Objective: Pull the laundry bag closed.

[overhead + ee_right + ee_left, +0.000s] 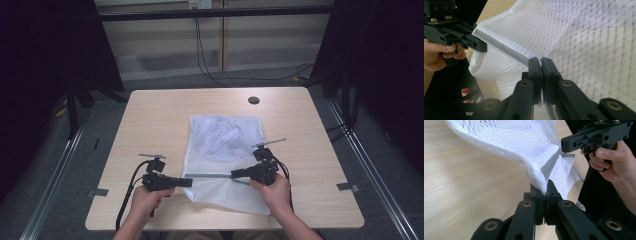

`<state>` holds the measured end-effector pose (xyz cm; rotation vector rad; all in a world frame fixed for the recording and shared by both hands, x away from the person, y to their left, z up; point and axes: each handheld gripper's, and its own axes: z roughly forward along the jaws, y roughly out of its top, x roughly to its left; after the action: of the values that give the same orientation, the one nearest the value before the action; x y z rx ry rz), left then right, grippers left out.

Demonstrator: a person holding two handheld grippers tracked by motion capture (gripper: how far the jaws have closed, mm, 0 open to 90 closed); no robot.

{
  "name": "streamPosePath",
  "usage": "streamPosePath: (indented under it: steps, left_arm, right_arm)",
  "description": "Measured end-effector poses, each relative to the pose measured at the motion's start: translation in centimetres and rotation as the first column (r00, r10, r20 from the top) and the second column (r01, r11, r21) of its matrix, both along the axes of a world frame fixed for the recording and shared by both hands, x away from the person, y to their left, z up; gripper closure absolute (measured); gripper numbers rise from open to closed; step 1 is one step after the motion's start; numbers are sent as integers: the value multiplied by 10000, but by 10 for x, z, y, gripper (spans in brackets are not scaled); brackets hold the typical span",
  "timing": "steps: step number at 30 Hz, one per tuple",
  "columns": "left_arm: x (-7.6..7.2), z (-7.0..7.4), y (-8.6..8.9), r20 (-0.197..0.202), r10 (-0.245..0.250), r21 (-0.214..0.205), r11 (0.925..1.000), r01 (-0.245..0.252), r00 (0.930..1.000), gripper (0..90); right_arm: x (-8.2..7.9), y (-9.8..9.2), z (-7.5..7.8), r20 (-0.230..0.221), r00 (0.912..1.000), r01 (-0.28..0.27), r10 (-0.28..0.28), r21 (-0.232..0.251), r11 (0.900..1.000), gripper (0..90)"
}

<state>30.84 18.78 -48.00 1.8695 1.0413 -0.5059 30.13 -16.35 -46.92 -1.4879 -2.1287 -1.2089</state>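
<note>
1. A white mesh laundry bag (223, 155) lies in the middle of the pale wooden surface (150, 120), its long axis running near to far and its mouth end towards me.
2. A grey zipper strip (210, 176) runs left to right across the bag's near part, stretched between my two tools; this line is what the next move turns on.
3. My left hand-held gripper (186, 182) sits at the bag's near left edge, jaws pressed together on the mesh and the strip's left end (541, 185).
4. My right hand-held gripper (236, 174) points left over the bag's near right part, jaws pinching the strip's other end (537, 61), perhaps at the zipper pull.
5. Both forearms come in low from the near edge, hands (145, 200) wrapped around the grips, tools pointing at each other.
6. Judging by this, pulling the right one along the strip while the left anchors would work the zipper.
</note>
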Motion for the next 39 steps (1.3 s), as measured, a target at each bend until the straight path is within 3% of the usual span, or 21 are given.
streamPosePath:
  steps: [39]
  left_arm:
    - [-1, -1, -1, -98, 51, 37, 10000, -51, 9999, 883]
  right_arm:
    - [-5, -14, 0, 24, 10000, 45, -45, 104, 9999, 869]
